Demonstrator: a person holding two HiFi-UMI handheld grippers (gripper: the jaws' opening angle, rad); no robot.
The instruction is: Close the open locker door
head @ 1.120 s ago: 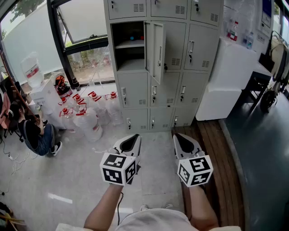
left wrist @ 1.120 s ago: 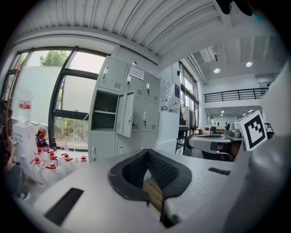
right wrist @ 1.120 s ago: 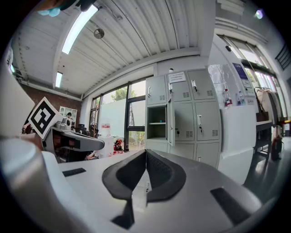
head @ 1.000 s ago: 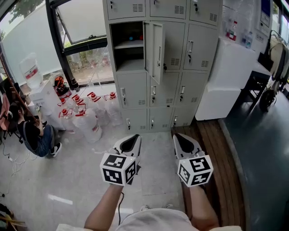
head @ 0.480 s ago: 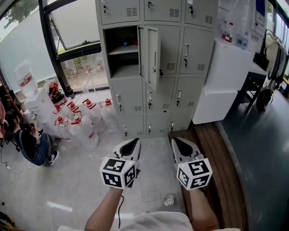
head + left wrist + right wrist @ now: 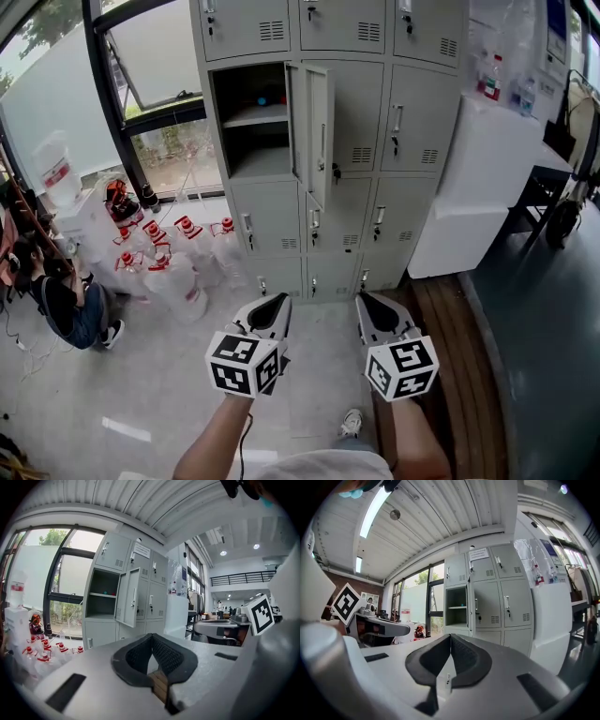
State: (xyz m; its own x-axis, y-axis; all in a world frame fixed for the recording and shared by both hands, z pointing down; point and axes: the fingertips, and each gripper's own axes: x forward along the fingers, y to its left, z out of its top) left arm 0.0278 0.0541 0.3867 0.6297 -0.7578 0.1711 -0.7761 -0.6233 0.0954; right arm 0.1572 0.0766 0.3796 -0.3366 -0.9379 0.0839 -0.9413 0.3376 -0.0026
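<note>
Locker door [image 6: 314, 131]: stands swung out from the second row of the locker bank [image 6: 412, 141], hinged on its right, with the free edge pointing into the room.
Open compartment [image 6: 251, 117]: left column of the locker bank, just left of the door; one shelf inside.
Free room: bare pale floor [image 6: 309, 375] runs from the foot of the locker bank to the grippers.
Left edge: water bottles [image 6: 173, 267] are clustered on the floor left of the locker bank, under the window [image 6: 159, 94]; a seated person [image 6: 61, 300] is farther left.
Right edge: a white cabinet [image 6: 478, 178] butts against the locker bank's right side; a wooden strip [image 6: 450, 356] runs along the floor in front of it.
Left gripper [image 6: 273, 302]: jaw tips together, nothing between them.
Right gripper [image 6: 368, 302]: jaw tips together, nothing between them.
Door vs fingers: the door is well apart from both grippers, ahead of them and higher; both point toward the locker bank, side by side.
</note>
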